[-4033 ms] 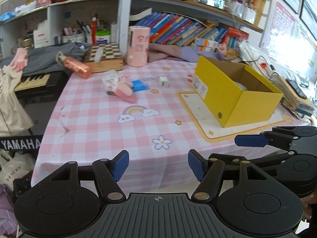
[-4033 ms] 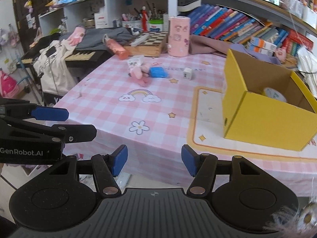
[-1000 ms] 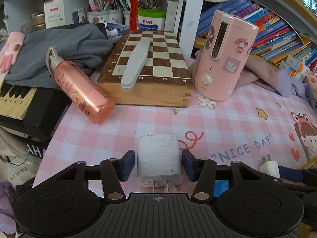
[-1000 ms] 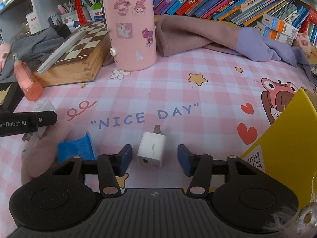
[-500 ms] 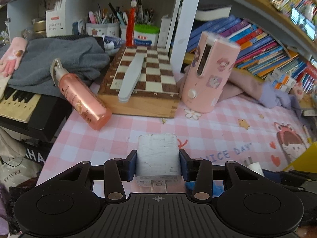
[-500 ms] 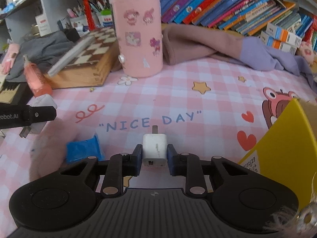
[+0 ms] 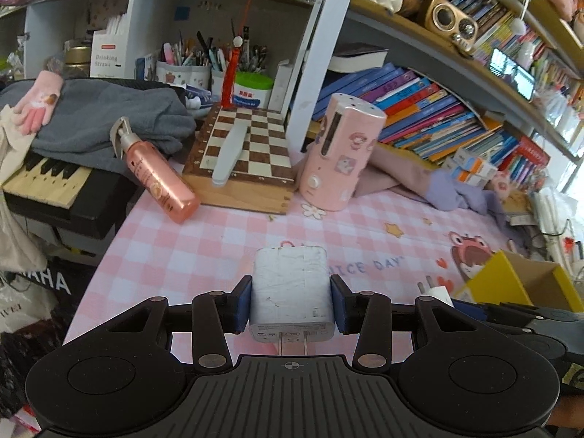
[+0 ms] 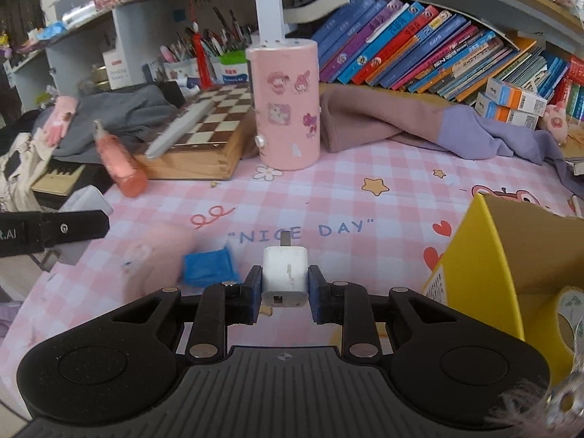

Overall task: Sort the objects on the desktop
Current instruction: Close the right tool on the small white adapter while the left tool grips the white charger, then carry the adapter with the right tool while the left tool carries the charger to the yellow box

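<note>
Now your left tongs [image 7: 291, 301] are pinching the big grey charger [image 7: 291, 288], prongs toward you, lifted clear of the surface. Your right tongs [image 8: 285, 294] are pressed tight on the small white charger [image 8: 284, 273], prong pointing away, also off the cloth. Both picks look done, so you're in the carry step. The yellow box [image 8: 485, 273] sits just right of your right tongs, open at the top with a roll of tape [image 8: 569, 310] inside; I'd say the next move is swinging both chargers right, over its near wall, and letting go above the opening without clipping the rim.

Left behind on the pink checked surface [image 8: 365, 197]: a blue packet [image 8: 210, 266] and a blurred pink fuzzy thing [image 8: 157, 252] just left of it. Farther off stand the pink sticker-covered canister [image 8: 288, 109], the chessboard box [image 7: 248, 153] with a grey case on it, and a peach spray bottle [image 7: 157, 175] lying tilted. Beyond, shelves of books [image 8: 419, 58] and pen cups; piano keys at far left.
</note>
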Motion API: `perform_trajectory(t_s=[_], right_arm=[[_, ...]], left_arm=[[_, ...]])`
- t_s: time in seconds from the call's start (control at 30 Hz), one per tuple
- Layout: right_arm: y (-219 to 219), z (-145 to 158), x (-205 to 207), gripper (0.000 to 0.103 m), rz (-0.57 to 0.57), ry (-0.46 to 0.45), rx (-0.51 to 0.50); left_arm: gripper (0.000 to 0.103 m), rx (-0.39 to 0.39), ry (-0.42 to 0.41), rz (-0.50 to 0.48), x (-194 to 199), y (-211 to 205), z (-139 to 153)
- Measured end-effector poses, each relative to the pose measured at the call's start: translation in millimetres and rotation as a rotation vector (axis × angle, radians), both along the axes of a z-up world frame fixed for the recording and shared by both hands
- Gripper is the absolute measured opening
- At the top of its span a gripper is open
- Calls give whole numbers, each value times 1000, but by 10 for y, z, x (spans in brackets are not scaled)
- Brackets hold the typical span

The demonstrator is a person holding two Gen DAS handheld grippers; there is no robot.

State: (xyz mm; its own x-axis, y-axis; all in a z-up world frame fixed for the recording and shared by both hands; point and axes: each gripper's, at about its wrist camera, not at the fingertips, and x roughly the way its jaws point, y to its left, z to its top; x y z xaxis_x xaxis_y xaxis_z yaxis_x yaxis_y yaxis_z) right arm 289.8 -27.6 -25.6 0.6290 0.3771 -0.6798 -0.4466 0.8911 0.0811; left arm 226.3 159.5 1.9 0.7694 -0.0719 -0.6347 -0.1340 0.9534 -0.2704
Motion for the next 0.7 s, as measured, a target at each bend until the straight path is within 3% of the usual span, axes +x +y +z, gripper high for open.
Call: perform_trajectory(t_s=[0.7], right_arm=[[-297, 128, -1002, 23, -14, 15, 17]], left_arm=[[42, -60, -23, -60, -1003, -124, 128]])
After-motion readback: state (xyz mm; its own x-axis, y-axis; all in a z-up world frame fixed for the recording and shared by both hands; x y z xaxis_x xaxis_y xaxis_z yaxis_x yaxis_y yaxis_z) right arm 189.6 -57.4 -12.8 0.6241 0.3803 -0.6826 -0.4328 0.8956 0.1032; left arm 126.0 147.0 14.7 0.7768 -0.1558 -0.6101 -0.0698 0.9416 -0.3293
